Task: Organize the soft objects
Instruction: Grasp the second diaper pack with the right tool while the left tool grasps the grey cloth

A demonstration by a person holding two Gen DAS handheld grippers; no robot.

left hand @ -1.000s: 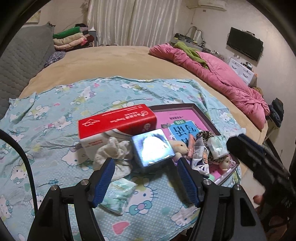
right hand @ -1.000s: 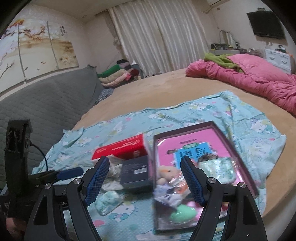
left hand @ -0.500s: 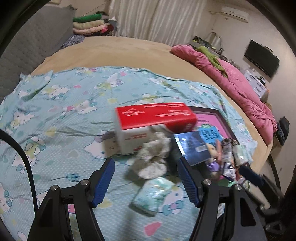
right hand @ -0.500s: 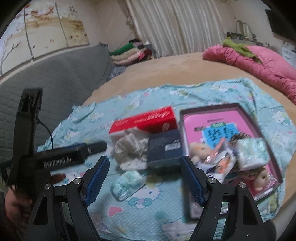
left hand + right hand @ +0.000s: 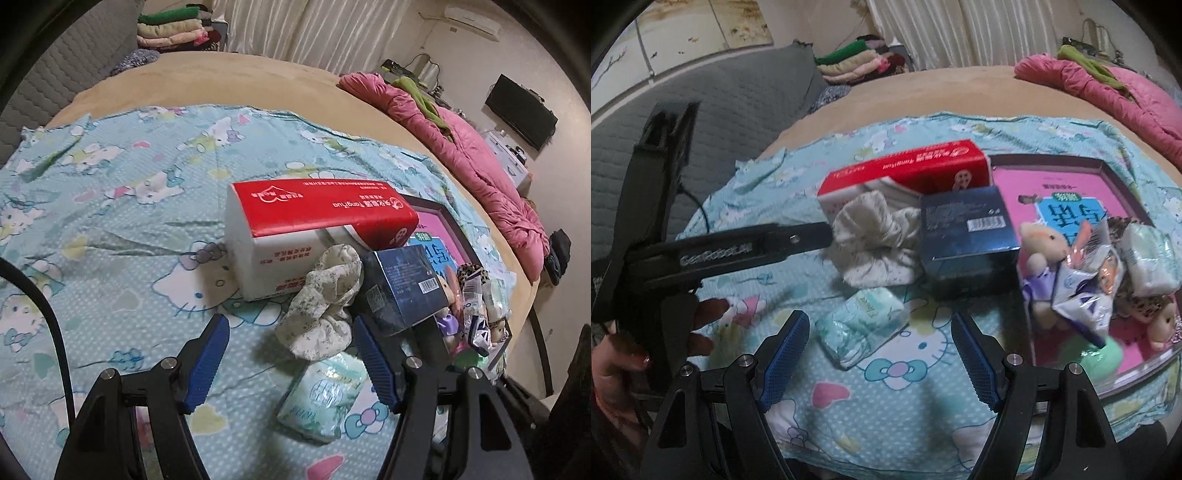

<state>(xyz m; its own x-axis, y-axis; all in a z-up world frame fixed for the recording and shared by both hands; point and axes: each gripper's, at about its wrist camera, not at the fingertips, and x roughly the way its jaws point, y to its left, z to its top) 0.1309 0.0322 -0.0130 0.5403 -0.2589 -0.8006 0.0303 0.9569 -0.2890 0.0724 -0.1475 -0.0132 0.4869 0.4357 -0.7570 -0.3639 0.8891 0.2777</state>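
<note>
A crumpled pale cloth [image 5: 321,314] lies on the cartoon-print sheet against a red and white tissue box [image 5: 317,225]. A small green tissue pack [image 5: 325,395] lies just in front of it. My left gripper [image 5: 291,354] hangs open over the sheet, with the cloth's near edge and the pack between its blue fingers, apart from both pads. My right gripper [image 5: 881,354] is open too, and the same pack [image 5: 860,325] lies just beyond its fingertips. The cloth [image 5: 875,243] sits further on, beside a dark blue box [image 5: 967,236].
A dark-framed tray [image 5: 1049,158] at the right holds a pink book, a plush doll [image 5: 1041,243], snack wrappers, another tissue pack [image 5: 1148,258] and a green ball [image 5: 1104,358]. A hand [image 5: 628,354] holds the left gripper's black frame [image 5: 720,254]. A pink quilt [image 5: 480,162] lies far right.
Both grippers have come down and closer to the pile. The cloth and small tissue pack now sit between the left fingers. In the right view the left gripper has reached in toward the cloth.
</note>
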